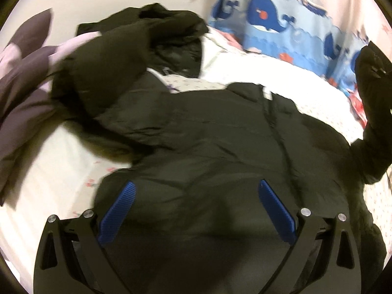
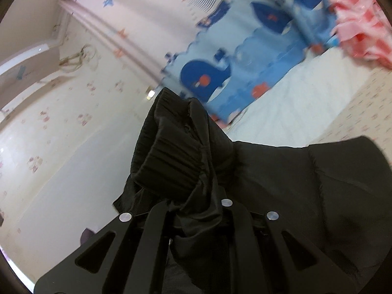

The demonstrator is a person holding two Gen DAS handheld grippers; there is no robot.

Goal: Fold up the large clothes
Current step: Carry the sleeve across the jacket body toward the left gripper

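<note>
We see a black puffer jacket [image 1: 208, 147] spread on the bed [image 1: 245, 68]; our left gripper [image 1: 196, 210] hovers over its hem, fingers released, holding nothing; our right gripper [image 2: 196, 210] — clenched on the sleeve cuff [image 2: 176, 152] — lifts it at three o'clock, ready to cross toward nine.

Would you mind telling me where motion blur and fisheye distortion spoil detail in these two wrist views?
Left wrist view: the black jacket is softly smeared, the purple quilt more so, and the round rim bends the bed sheet. Right wrist view: the whale curtain streaks heavily, while the sleeve cuff stays fairly sharp.
</note>
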